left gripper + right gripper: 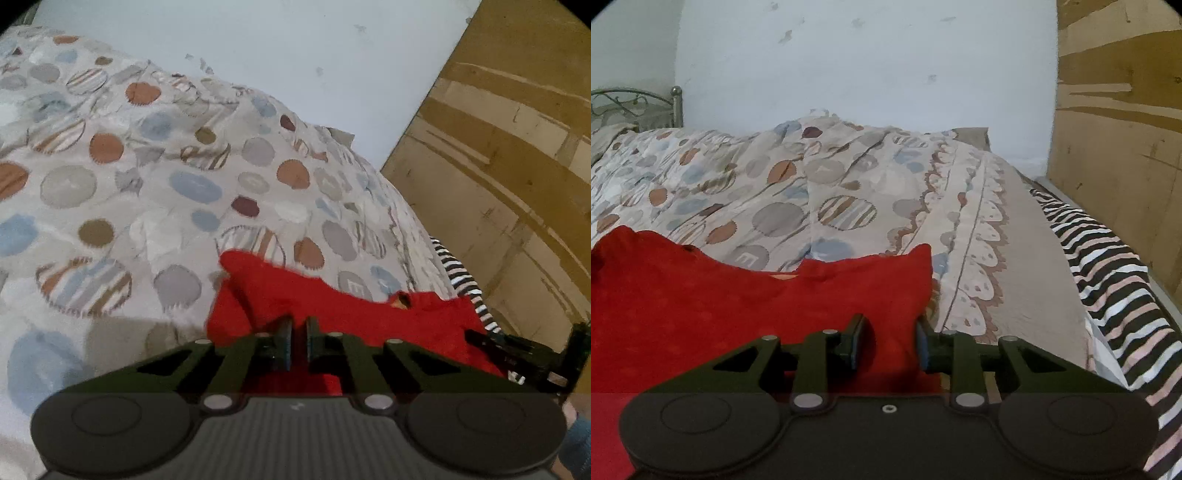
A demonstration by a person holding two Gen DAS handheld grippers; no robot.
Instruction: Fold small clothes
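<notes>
A small red garment [332,306] lies on a bed with a spotted cover [110,184]. My left gripper [298,332] is shut on the garment's near left part, with the cloth bunched up around the fingers. In the right wrist view the garment [720,306] lies flatter, its neckline toward the far side. My right gripper [892,343] is open, its two fingers standing either side of the garment's right edge, low over the cloth. The right gripper also shows in the left wrist view [517,350] at the garment's far right.
A black and white striped cloth [1115,288] runs along the bed's right edge. A brown cardboard panel [1115,129] stands to the right. A pale wall [868,66] is behind the bed. A metal bed frame [631,103] stands at the far left.
</notes>
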